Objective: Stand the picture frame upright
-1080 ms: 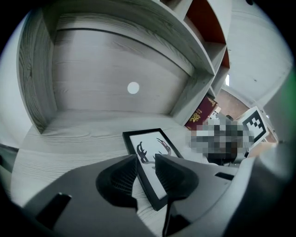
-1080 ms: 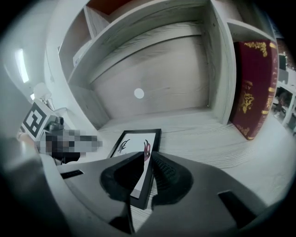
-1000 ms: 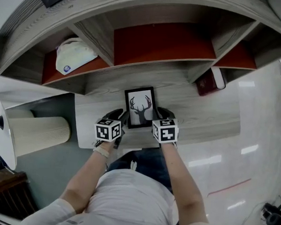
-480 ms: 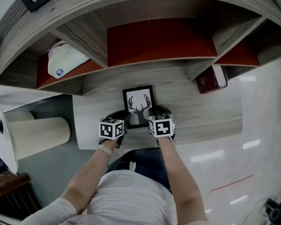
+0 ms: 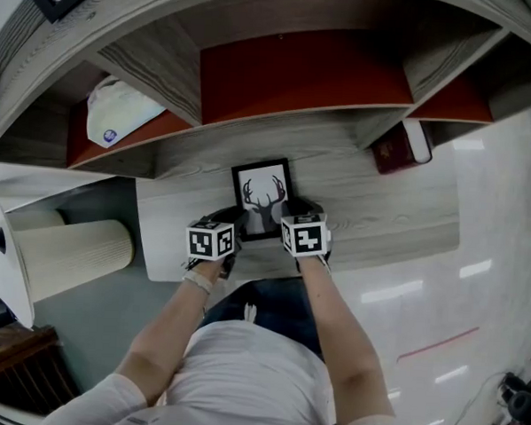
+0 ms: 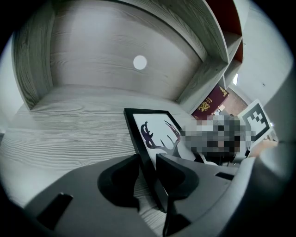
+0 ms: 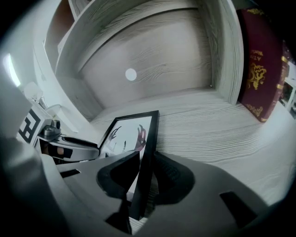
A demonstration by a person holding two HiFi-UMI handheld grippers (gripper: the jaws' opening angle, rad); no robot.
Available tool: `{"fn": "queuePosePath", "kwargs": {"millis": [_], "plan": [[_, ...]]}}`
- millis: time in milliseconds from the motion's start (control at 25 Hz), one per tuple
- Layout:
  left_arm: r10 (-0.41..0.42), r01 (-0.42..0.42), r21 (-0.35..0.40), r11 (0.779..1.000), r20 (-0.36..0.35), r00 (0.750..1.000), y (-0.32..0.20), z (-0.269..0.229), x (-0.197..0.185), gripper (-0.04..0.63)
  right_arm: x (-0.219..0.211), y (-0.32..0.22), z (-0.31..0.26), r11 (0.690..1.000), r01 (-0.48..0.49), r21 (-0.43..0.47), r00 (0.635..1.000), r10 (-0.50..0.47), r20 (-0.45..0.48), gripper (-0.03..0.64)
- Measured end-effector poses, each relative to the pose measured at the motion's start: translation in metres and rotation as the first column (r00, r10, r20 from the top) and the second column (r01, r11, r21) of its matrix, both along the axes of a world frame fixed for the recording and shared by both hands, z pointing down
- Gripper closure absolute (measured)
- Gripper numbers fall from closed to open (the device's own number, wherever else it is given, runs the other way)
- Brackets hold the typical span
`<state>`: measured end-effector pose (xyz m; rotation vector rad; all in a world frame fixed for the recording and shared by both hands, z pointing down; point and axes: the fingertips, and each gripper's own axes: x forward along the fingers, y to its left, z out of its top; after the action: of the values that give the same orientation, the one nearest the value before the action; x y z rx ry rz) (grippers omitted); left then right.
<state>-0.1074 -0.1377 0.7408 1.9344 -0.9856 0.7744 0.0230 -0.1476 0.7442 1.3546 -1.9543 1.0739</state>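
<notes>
A black picture frame (image 5: 265, 194) with a deer-antler print rests on the pale wooden desk (image 5: 385, 213) in front of the shelf unit. My left gripper (image 5: 232, 221) is shut on its left edge and my right gripper (image 5: 299, 214) is shut on its right edge. In the left gripper view the frame's edge (image 6: 152, 139) sits tight between the jaws of the left gripper (image 6: 147, 163). In the right gripper view the frame (image 7: 147, 139) tilts up off the desk, pinched in the right gripper (image 7: 145, 163). The frame's lower edge is hidden behind the jaws.
A maroon booklet (image 5: 395, 152) leans against the shelf divider on the right (image 7: 261, 69). A white cap (image 5: 120, 111) lies in the left cubby. Red-backed shelf compartments (image 5: 299, 71) rise behind the frame. A cream cylinder (image 5: 68, 255) stands left of the desk.
Both grippers and the frame have shifted slightly toward the shelf and closer together. Both jaws stay on the frame's side edges.
</notes>
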Motion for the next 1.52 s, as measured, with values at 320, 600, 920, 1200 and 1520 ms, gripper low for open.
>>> {"fn": "queuePosePath", "kwargs": {"millis": [320, 600, 920, 1200, 1520], "plan": [[-0.017, 0.02, 0.066, 0.998, -0.038, 0.999, -0.01, -0.011, 0.009, 0.477, 0.01, -0.008, -0.006, 0.998, -0.028, 0.049, 1.0, 0.027, 0.014, 0.517], [0.003, 0.008, 0.166, 0.986, -0.07, 0.998, -0.043, -0.026, 0.023, 0.479, 0.023, -0.041, -0.026, 0.987, -0.025, 0.158, 0.999, 0.021, 0.029, 0.517], [0.024, -0.002, 0.269, 0.963, -0.08, 0.996, -0.086, -0.041, 0.035, 0.479, 0.034, -0.084, -0.039, 0.968, -0.021, 0.251, 0.999, 0.012, 0.036, 0.517], [0.027, 0.005, 0.344, 0.939, -0.089, 0.996, -0.125, -0.056, 0.041, 0.479, 0.039, -0.124, -0.051, 0.946, -0.021, 0.325, 0.999, 0.01, 0.034, 0.517], [0.044, -0.02, 0.374, 0.927, -0.054, 0.998, -0.144, -0.057, 0.043, 0.479, 0.041, -0.143, -0.054, 0.939, -0.027, 0.342, 1.0, 0.022, 0.018, 0.517]]}}
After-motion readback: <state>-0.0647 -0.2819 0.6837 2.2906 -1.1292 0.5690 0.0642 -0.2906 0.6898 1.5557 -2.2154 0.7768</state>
